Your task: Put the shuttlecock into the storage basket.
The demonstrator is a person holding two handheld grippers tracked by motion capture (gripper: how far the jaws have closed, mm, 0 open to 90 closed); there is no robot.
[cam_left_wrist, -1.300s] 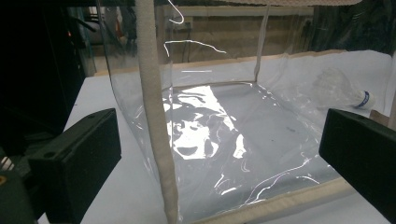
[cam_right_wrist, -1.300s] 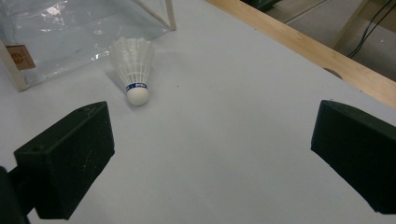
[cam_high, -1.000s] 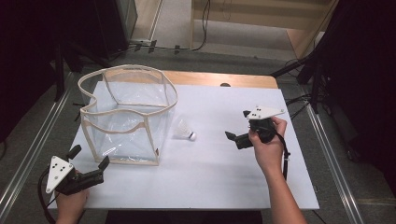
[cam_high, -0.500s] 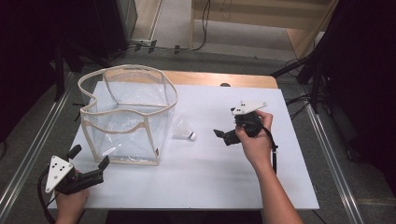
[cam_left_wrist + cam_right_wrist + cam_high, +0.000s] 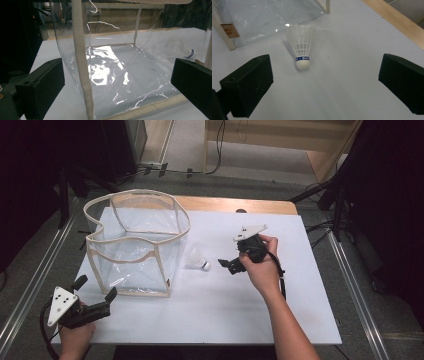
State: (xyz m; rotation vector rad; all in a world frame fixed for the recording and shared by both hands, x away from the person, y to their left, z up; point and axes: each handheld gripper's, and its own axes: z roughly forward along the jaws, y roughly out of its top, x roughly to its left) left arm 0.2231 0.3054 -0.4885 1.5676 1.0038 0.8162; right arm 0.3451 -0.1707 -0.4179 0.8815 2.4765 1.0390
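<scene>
White table point(image 5: 210, 320) — shuttlecock point(image 5: 198, 260) beside clear bag point(image 5: 135, 250), both tools — left point(image 5: 95, 290), right point(image 5: 226, 265) — apart, empty.

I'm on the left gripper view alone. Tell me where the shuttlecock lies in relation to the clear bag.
Observer: The shuttlecock lies on the white table outside the clear bag, just off its right side.
Operator: Report which way its cork points.
Observer: Toward the right gripper, feathers toward the bag.
Operator: Say whether that gripper holds it.
Observer: No; its jaws stand wide open, short of the cork.
Operator: Give the left gripper's place.
Observer: The left gripper sits open near the bag's front left corner.
</scene>
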